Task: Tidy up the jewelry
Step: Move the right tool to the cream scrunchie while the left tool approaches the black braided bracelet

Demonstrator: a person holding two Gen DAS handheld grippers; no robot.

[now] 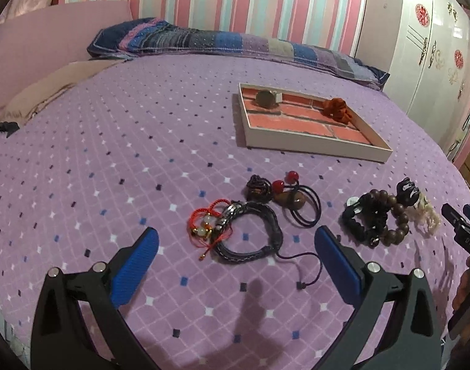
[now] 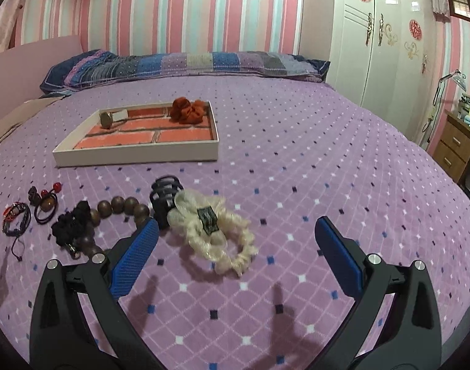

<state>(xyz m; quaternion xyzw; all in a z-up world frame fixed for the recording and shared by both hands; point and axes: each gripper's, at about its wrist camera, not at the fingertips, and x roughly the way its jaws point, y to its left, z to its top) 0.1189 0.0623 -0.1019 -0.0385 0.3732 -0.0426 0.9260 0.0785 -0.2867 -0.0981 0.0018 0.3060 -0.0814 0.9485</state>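
Both our grippers are spread wide with nothing in them. Left gripper hovers over the purple bedspread, and between its blue pads sit the red cord bracelet and the dark braided bracelet, tangled so we can't tell where one ends. Just behind, the black hair ties with red beads overlap a brown stone. Further right the wooden bead bracelet is half buried under a black scrunchie. Right gripper hangs over the cream scrunchie; its left pad hides part of the black claw clip. The tray farther back holds a watch, face unreadable, and an orange scrunchie
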